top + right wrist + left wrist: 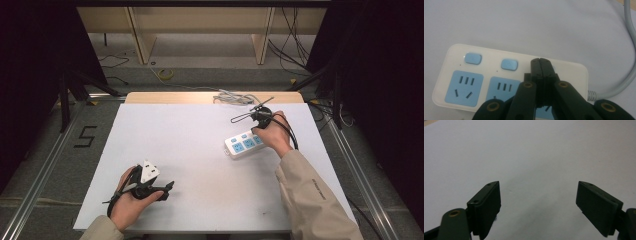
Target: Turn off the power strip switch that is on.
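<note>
A white power strip [244, 143] with blue sockets and blue switch buttons lies right of the table's middle. Its grey cable [624, 75] leaves from one end. My right gripper [254, 131] hovers over the strip's cable end. In the right gripper view its black jaws are pressed together with nothing between them, and the gripper [540, 60] points at the strip [509, 75] beside the third blue button. My left gripper [167, 189] rests at the near left of the table. Its pads [486, 205] stand wide apart over bare white tabletop, holding nothing.
The white table top [190, 150] has a coiled grey cable [234, 97] at its far edge. Beyond it stand wooden shelf legs and floor cables. Metal rails run along both sides of the table.
</note>
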The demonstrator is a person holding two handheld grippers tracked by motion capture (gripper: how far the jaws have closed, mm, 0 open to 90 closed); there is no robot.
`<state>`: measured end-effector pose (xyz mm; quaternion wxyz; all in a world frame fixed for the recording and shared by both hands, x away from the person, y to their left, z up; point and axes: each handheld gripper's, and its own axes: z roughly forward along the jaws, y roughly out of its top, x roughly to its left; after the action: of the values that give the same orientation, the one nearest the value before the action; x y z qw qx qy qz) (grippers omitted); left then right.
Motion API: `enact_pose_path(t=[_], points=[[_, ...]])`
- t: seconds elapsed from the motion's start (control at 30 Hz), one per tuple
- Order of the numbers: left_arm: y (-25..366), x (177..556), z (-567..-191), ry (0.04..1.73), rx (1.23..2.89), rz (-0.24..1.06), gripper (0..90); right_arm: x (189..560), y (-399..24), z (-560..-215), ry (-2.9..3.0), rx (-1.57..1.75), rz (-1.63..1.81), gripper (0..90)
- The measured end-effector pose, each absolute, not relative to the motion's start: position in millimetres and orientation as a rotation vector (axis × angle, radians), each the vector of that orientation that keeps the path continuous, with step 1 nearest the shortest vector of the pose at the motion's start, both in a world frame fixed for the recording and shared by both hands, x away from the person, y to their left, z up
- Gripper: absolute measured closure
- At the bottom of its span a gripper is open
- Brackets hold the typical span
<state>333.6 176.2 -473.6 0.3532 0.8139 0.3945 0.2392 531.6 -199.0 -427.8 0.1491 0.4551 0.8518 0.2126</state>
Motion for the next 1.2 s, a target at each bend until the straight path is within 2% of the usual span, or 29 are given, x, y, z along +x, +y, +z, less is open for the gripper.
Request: enact_pose_path(t=[1.2], points=[[175.4, 333.5, -474.6, 1.020, 2.116, 0.616, 19.8, 467.5, -199.7, -421.7, 2.483, 1.232, 0.687, 90.0]])
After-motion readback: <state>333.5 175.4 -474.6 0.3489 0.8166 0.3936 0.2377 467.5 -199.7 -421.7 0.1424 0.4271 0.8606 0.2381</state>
